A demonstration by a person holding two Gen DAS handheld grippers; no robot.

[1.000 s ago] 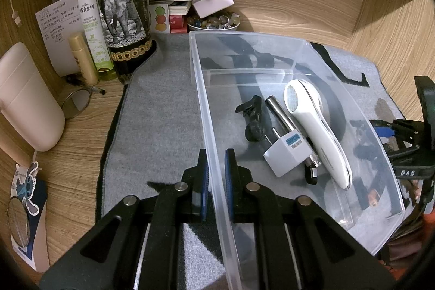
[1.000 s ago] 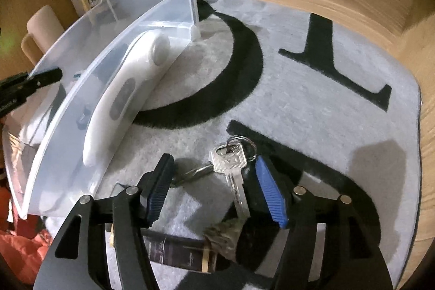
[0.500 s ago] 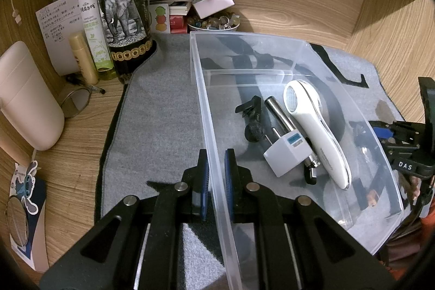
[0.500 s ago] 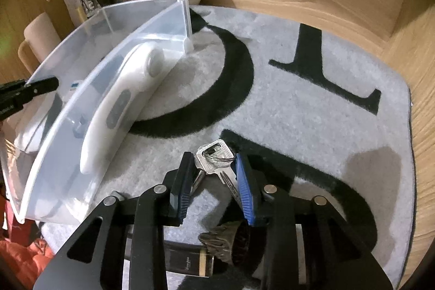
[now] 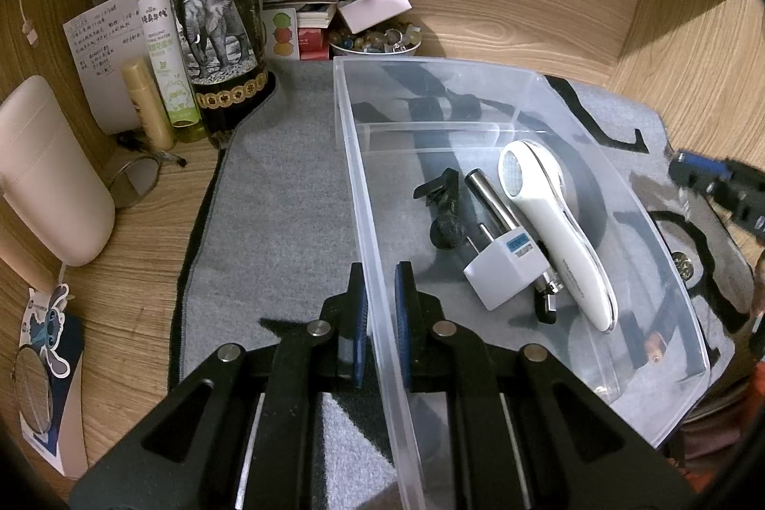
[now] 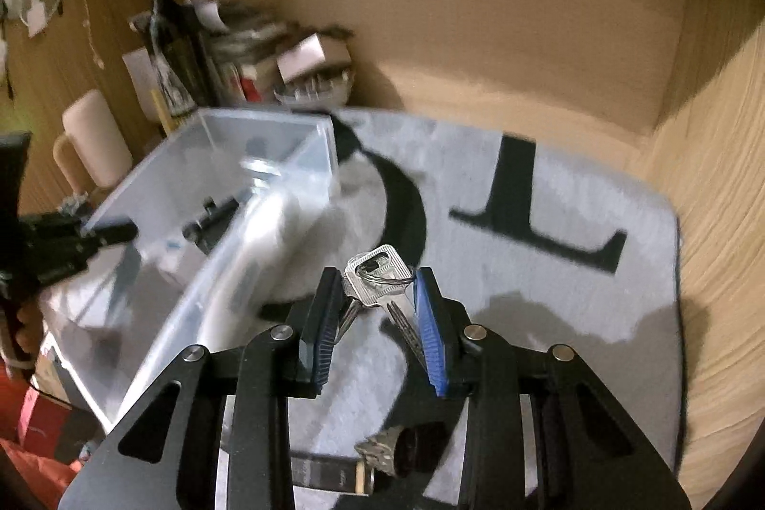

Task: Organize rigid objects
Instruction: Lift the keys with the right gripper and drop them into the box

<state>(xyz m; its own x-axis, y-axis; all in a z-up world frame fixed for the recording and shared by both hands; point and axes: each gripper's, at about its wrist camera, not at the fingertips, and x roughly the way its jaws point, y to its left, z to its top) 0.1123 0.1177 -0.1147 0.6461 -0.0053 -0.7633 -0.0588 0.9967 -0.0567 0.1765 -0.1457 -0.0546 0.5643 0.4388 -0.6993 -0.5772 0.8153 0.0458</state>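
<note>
Silver keys (image 6: 377, 280) sit clenched in the right gripper (image 6: 375, 319) fingers, above the mat — the clear bin (image 5: 478, 118) lies leftward, its wall gripped by the left gripper (image 5: 381, 328).

The right wrist view is motion-blurred: the clear bin's (image 6: 210, 194) contents smear together. Key (image 6: 377, 280) blades vanish behind the right hand-held gripper (image 6: 375, 319). The wine bottle's (image 5: 215, 8) neck is cropped.

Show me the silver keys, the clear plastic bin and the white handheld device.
silver keys (image 6: 377, 280), right wrist view, key head.
clear plastic bin (image 5: 377, 271), left wrist view, near wall.
white handheld device (image 5: 559, 233), left wrist view, handle middle.
</note>
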